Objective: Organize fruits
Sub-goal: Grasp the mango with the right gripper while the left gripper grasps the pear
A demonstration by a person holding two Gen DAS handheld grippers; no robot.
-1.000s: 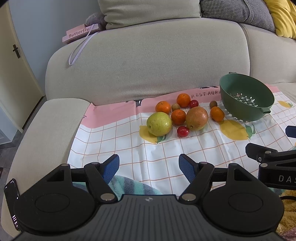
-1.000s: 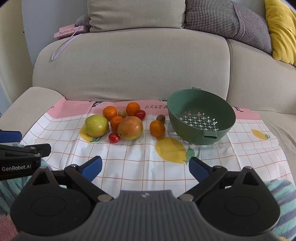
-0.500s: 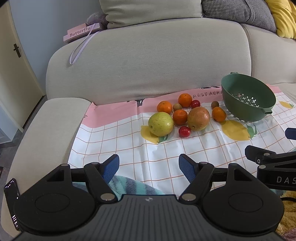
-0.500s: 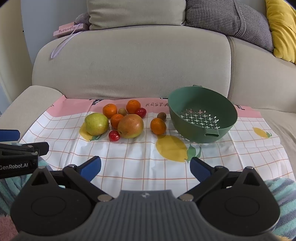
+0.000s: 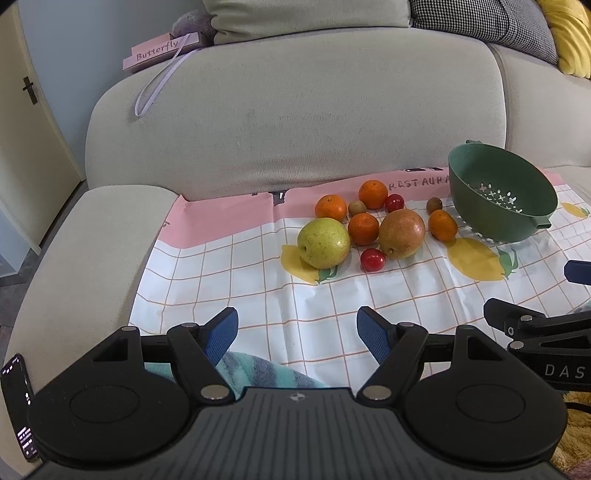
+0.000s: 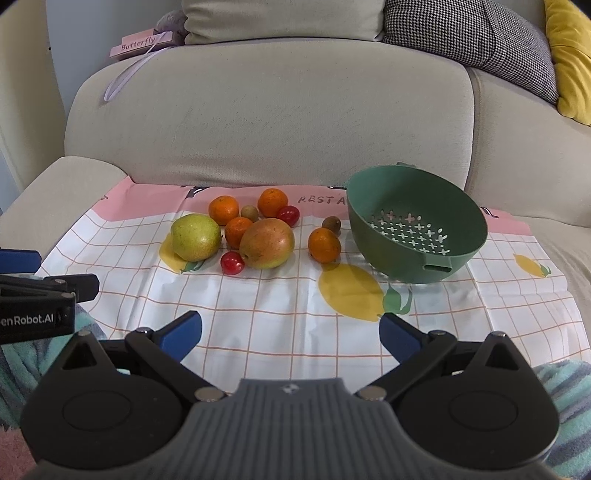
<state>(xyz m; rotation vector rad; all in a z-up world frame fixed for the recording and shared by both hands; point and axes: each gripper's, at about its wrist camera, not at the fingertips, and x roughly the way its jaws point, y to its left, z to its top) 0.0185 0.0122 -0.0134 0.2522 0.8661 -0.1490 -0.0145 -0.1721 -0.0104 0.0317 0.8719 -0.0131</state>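
A cluster of fruit lies on a checked cloth [image 5: 332, 314] on the sofa seat: a green pear [image 5: 324, 242] [image 6: 195, 237], a mango [image 5: 402, 233] [image 6: 267, 242], several small oranges [image 5: 363, 228] [image 6: 324, 244], two cherry tomatoes [image 5: 372, 259] [image 6: 232, 263] and two small kiwis [image 6: 331, 224]. An empty green colander [image 5: 502, 192] [image 6: 417, 229] stands tilted to the right of them. My left gripper [image 5: 297, 334] is open and empty, short of the fruit. My right gripper [image 6: 290, 334] is open and empty, near the cloth's front edge.
The sofa backrest [image 6: 269, 110] rises right behind the fruit, the armrest [image 5: 85, 251] is on the left. A pink "Butterfly" box [image 5: 162, 50] sits on the backrest. A striped teal towel [image 5: 255, 371] lies under the grippers. Cushions [image 6: 469, 33] are at the back right.
Both grippers have moved slightly forward toward the fruit and stay open. Nothing on the cloth has moved.
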